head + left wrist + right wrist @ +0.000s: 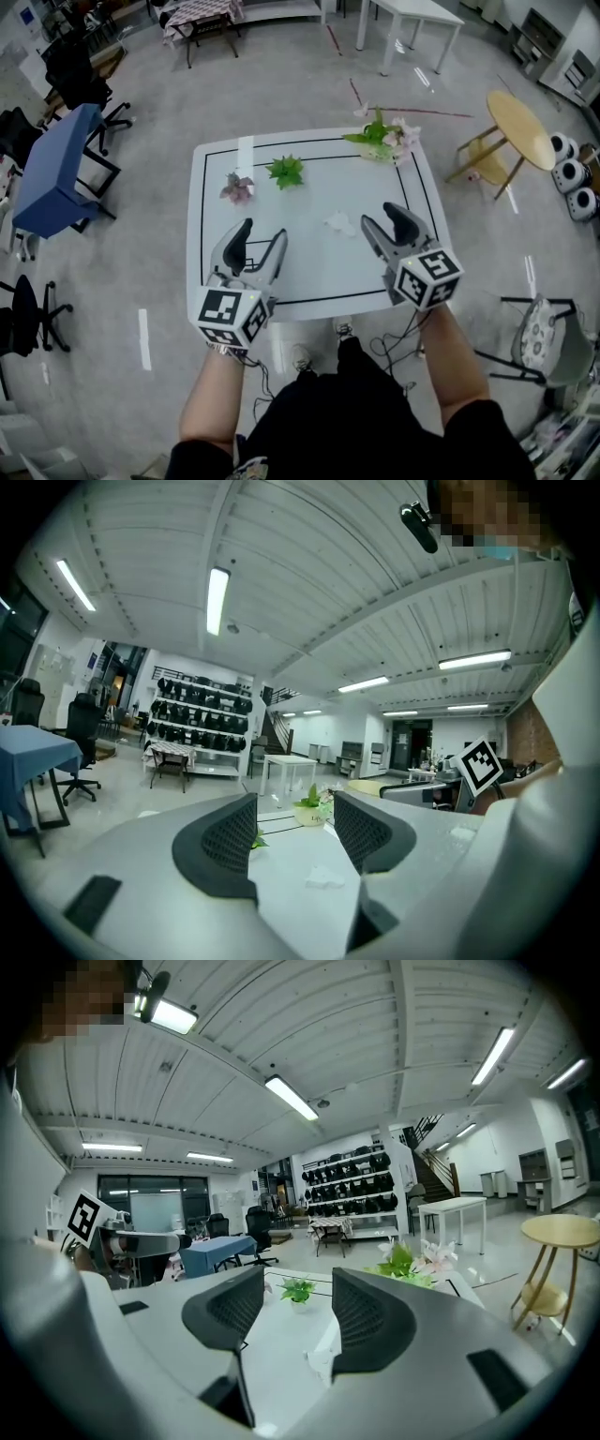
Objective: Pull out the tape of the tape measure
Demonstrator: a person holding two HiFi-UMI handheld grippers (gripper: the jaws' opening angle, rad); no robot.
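A small white object lies near the middle of the white table; I cannot make out what it is, and no tape measure is plainly recognisable. My left gripper hovers over the table's front left, open and empty. My right gripper is over the front right, just right of the white object, also open with nothing between its jaws. The left gripper view shows the object ahead of the left gripper. In the right gripper view the object sits partly behind the right jaw of the right gripper.
A small green plant and a pinkish plant stand at the table's back left, a flowering plant at the back right corner. A round wooden table is off to the right, a blue table to the left.
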